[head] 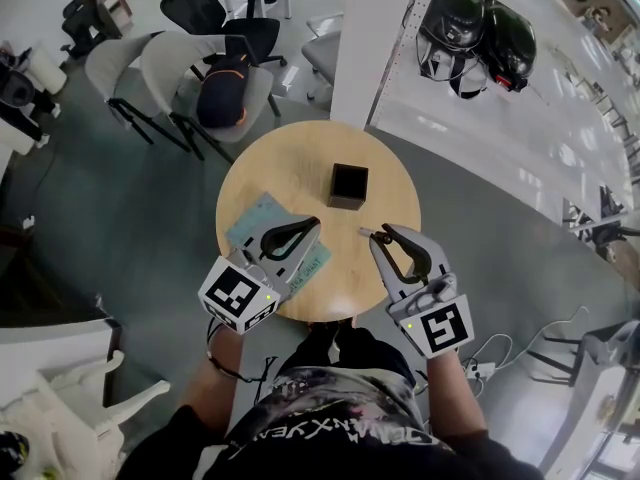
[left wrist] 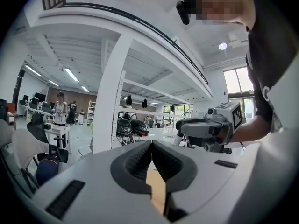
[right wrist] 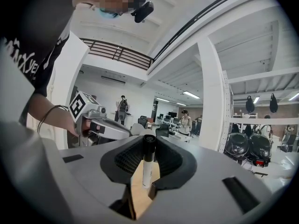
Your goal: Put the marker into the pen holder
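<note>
Item: marker (right wrist: pixel 146 168), slim, with a white barrel and a black cap; the cap end points away from the person. Location: clamped between the jaws of the right claw (right wrist: pixel 148 143), which is closed on it with the ribbed pads pressing on either side near the cap and the barrel running back toward the claw's throat. In the head view only a short pale end shows beside the claw tips, above the near right part of the round wooden tabletop (head: pixel 290 163). Destination: pen holder (head: pixel 348 184), a small black square cup, upright, mouth open and apparently empty, near the middle of the tabletop, beyond the right claw and apart from it. Left claw (left wrist: pixel 152 148): jaws together with nothing between them, held over a teal booklet (head: pixel 258 221) on the near left of the tabletop. Handling, by judgement: light, rigid, smooth plastic, not fragile; the round barrel is likely to roll or pivot between the pads if the grip slackens. The present hold lies along the claw axis, so the marker would probably have to be tipped toward upright over the holder's mouth before release. A hold near the middle of the barrel would give steadier control than one near an end. The holder looks light, and a sideways knock from the marker tip could shift or tip it.
</note>
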`<state>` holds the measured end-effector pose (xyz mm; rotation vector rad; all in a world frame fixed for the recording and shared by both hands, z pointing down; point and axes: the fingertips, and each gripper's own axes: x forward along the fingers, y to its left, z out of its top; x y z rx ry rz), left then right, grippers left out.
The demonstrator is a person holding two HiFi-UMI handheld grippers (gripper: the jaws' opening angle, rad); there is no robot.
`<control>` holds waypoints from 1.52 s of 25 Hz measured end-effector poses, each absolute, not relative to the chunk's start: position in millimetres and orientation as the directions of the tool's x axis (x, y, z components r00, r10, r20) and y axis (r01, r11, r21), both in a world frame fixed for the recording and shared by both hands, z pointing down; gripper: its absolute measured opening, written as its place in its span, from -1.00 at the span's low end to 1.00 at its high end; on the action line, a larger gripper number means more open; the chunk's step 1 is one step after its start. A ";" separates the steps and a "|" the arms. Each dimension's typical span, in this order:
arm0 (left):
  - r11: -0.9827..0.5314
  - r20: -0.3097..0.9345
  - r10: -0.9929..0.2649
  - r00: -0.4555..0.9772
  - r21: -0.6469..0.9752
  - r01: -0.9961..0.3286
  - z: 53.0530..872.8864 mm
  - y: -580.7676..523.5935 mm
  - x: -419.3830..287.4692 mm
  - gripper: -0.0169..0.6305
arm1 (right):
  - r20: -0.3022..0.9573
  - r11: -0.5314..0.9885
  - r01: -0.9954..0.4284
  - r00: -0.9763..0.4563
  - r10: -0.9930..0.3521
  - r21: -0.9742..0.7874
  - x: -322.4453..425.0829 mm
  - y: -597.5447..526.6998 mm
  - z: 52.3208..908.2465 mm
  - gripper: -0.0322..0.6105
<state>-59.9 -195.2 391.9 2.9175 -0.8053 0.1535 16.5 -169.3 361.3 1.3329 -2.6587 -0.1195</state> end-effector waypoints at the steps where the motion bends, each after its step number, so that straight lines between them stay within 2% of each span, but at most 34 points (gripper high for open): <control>1: -0.852 0.128 -0.506 0.853 0.079 -0.518 391.8 -197.1 -58.4 -0.89 | 0.109 0.601 -0.786 -0.591 -0.799 0.143 17.6 -171.4 361.1 -0.66; 38: -0.833 0.148 -0.537 0.830 0.060 -0.550 396.8 -269.9 -12.8 -0.89 | 0.076 0.663 -0.737 -0.659 -0.748 0.129 39.4 -262.1 366.8 -0.66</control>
